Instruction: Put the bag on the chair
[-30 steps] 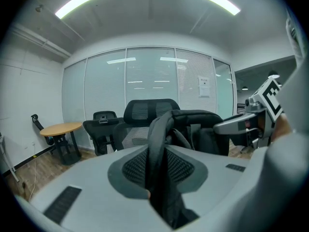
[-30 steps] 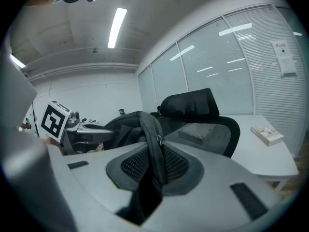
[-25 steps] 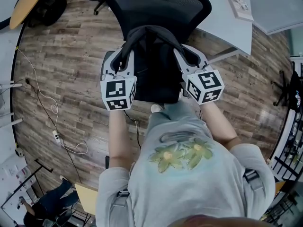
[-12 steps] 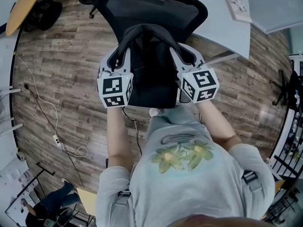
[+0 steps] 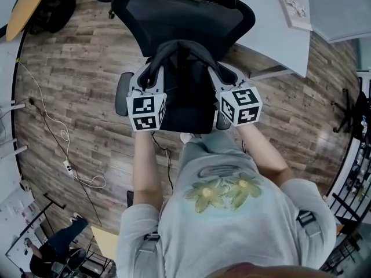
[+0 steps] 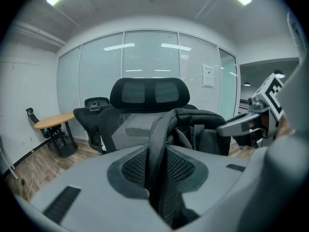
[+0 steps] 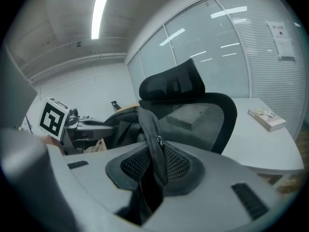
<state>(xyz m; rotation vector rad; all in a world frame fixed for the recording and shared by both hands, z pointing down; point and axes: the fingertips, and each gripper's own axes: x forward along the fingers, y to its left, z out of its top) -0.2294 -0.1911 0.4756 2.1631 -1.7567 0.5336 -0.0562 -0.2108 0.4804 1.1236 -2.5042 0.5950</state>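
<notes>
A black backpack (image 5: 185, 94) hangs between my two grippers, just in front of the mesh back of a black office chair (image 5: 182, 16). My left gripper (image 5: 148, 80) is shut on the bag's left strap. In the left gripper view that strap (image 6: 159, 144) runs up between the grey jaws of the left gripper (image 6: 157, 175), with the bag body (image 6: 205, 129) and the chair headrest (image 6: 149, 93) behind it. My right gripper (image 5: 223, 77) is shut on the other strap. In the right gripper view this strap (image 7: 153, 139) is pinched in the right gripper (image 7: 154, 170), in front of the chair (image 7: 174, 86).
A white desk (image 5: 278, 33) with a book (image 5: 293, 7) stands behind the chair on the right. A round wooden table (image 5: 29, 4) is at the far left. A cable and power strip (image 5: 69, 167) lie on the wooden floor. Chair armrest (image 5: 123, 94) shows beside the left gripper. Another person (image 5: 52, 256) sits at the lower left.
Both grippers have drawn slightly closer together with the bag still held by its straps. The chair's left armrest has come into sight beside the left gripper.
</notes>
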